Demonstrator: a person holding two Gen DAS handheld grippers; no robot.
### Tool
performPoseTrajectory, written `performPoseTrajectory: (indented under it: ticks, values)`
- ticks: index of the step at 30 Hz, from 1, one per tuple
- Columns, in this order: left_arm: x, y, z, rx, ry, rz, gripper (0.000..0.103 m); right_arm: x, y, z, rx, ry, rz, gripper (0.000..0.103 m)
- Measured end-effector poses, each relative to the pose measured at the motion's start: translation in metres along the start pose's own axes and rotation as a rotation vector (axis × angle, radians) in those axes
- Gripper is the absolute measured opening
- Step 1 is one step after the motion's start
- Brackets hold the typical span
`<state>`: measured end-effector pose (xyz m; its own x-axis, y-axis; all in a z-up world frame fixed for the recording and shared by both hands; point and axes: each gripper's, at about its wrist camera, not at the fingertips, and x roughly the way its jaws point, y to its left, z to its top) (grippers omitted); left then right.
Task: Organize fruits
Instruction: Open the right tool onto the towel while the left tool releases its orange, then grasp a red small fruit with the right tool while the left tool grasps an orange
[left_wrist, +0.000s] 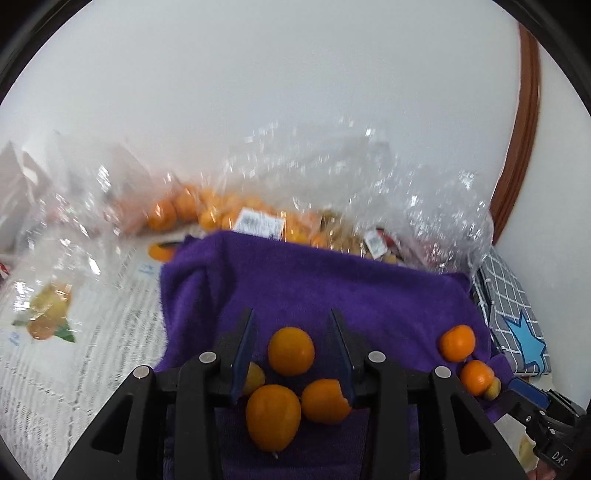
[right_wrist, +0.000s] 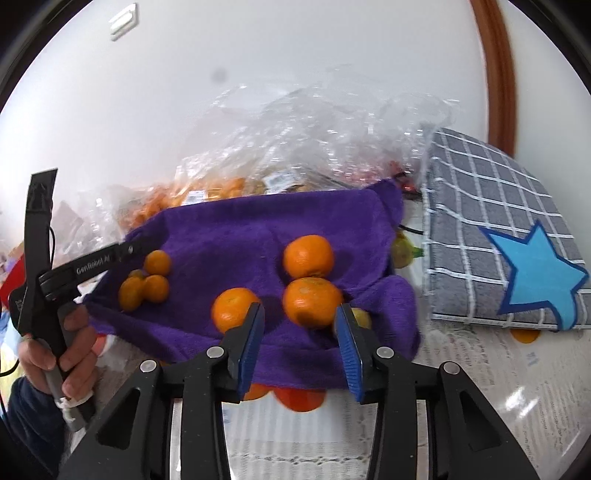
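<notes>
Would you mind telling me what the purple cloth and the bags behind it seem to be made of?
The purple cloth looks like soft, matte terry or microfibre: its surface is fuzzy and it drapes in folds. The bags look like thin clear plastic film, glossy and crinkled, with bright glints and fruit visible through them.

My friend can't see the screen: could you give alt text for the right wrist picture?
The right hand-held gripper hangs open over a purple towel, one of several oranges lying between its blue fingers. At left, a hand holds the left hand-held gripper by smaller oranges; clear bags behind, grey checked cloth right.
</notes>
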<state>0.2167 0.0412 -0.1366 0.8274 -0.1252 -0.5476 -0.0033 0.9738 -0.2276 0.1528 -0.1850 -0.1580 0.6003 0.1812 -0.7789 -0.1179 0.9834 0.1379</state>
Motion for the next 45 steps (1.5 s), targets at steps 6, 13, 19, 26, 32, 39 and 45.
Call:
performPoseTrajectory:
  ticks: [6, 13, 19, 26, 32, 39, 45]
  values:
    - [-0.031, 0.001, -0.015, -0.007, -0.011, -0.026, 0.037, -0.011, 0.006, -0.003, -0.004, -0.064, 0.030, 0.040]
    - [-0.057, 0.007, -0.037, -0.031, 0.038, -0.095, 0.037, -0.023, 0.012, -0.009, -0.008, -0.061, 0.070, 0.040]
    - [-0.062, -0.004, -0.048, 0.055, 0.071, -0.085, 0.037, -0.031, 0.035, -0.024, -0.057, -0.029, 0.077, 0.043]
    - [-0.066, 0.001, -0.048, 0.059, 0.086, -0.084, 0.037, -0.022, 0.050, -0.038, -0.093, 0.051, 0.033, 0.042]
    - [-0.064, 0.005, -0.044, 0.043, 0.090, -0.069, 0.037, -0.009, 0.042, -0.041, -0.050, 0.103, 0.039, 0.041]
    - [-0.061, 0.007, -0.044, 0.026, 0.106, -0.062, 0.037, -0.005, 0.050, -0.043, -0.093, 0.126, 0.023, 0.037]
    - [-0.061, 0.009, -0.043, 0.027, 0.100, -0.059, 0.037, -0.004, 0.057, -0.042, -0.121, 0.135, 0.038, 0.035]
